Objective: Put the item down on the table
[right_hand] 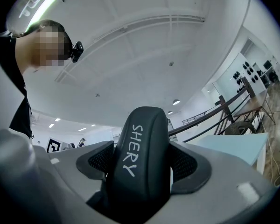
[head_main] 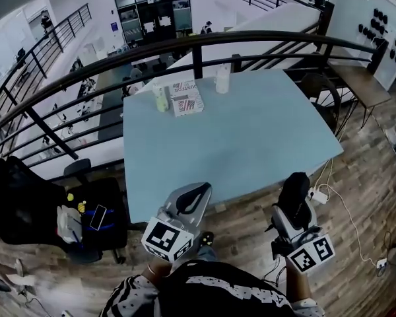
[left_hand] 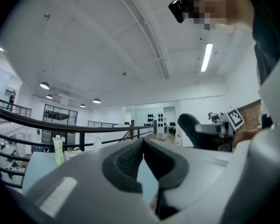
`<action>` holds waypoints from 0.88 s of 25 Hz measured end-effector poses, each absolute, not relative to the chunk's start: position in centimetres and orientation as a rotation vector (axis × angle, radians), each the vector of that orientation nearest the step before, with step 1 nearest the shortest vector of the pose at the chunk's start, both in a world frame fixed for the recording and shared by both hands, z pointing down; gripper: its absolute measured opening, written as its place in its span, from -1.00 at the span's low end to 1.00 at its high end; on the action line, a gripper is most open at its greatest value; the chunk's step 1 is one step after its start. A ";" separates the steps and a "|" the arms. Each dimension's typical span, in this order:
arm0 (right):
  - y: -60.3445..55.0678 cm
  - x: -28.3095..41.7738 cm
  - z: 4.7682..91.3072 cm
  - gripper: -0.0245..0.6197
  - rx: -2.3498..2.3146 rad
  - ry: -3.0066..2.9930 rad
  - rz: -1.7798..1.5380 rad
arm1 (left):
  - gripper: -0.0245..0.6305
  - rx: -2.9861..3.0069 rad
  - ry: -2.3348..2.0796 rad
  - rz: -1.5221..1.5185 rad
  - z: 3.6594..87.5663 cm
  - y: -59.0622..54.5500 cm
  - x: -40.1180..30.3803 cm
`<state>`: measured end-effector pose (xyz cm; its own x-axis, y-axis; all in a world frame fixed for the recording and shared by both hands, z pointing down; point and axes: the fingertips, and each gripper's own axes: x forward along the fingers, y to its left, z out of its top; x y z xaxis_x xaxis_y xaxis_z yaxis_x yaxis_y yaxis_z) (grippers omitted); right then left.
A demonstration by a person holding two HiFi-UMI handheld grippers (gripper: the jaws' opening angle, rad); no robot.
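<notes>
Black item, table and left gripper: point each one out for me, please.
black item (right_hand: 147, 171): right gripper view, its dark front face between the jaws.
table (head_main: 244, 137): head view, bare middle of the blue top.
left gripper (left_hand: 143, 143): left gripper view, where its shut tips meet.

Along the far edge of the counter we find a bottle at left, a packet just beside it, a second bottle farther right; a railing runs behind them.
</notes>
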<state>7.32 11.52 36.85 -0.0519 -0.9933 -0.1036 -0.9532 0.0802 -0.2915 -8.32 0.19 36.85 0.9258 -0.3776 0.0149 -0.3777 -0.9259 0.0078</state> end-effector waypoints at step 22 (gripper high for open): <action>-3.1 9.8 36.6 0.19 -1.989 2.089 -0.264 | -0.93 3.023 -0.619 -0.008 37.1 -14.8 -7.0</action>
